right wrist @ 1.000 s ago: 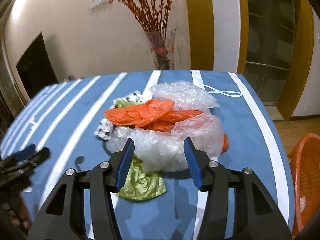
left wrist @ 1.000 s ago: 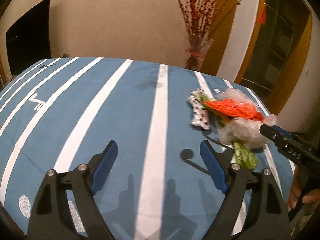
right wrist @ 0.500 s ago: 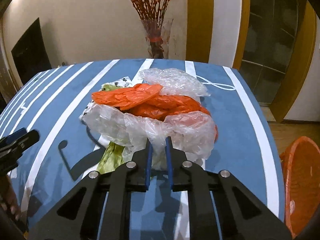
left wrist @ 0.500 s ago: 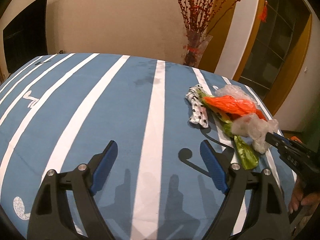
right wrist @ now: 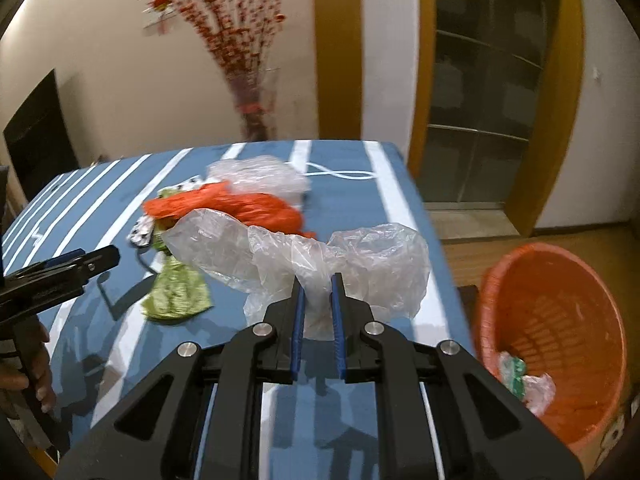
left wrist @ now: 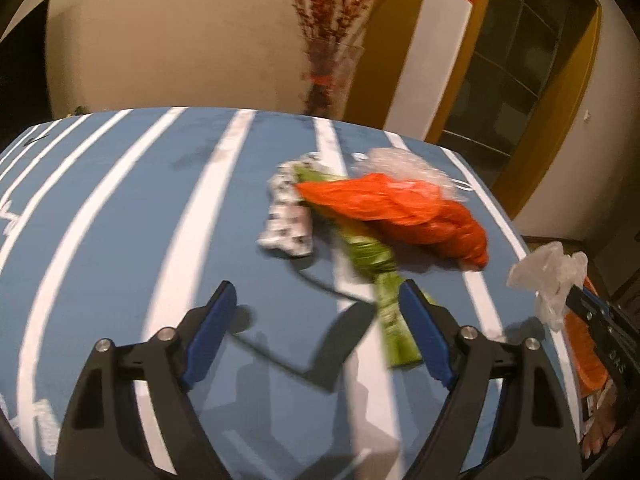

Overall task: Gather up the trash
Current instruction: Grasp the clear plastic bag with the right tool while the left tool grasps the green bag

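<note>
My right gripper [right wrist: 317,280] is shut on a clear plastic bag [right wrist: 372,264] and holds it above the table's right edge; the bag also shows in the left wrist view [left wrist: 552,276]. An orange plastic bag [left wrist: 404,212], a green wrapper [left wrist: 380,280], a black-and-white wrapper [left wrist: 286,216] and crinkled clear plastic [left wrist: 404,162] lie on the blue striped table [left wrist: 120,220]. My left gripper [left wrist: 316,300] is open and empty, low over the table, with the green wrapper by its right finger.
An orange trash basket [right wrist: 556,332] stands on the floor right of the table, with some trash in it. A glass vase with red branches [left wrist: 328,76] stands behind the table's far edge. A door frame is at the right.
My right gripper closed on the clear bag, lifted it off the pile and carried it right toward the basket. My left gripper moved right toward the remaining pile.
</note>
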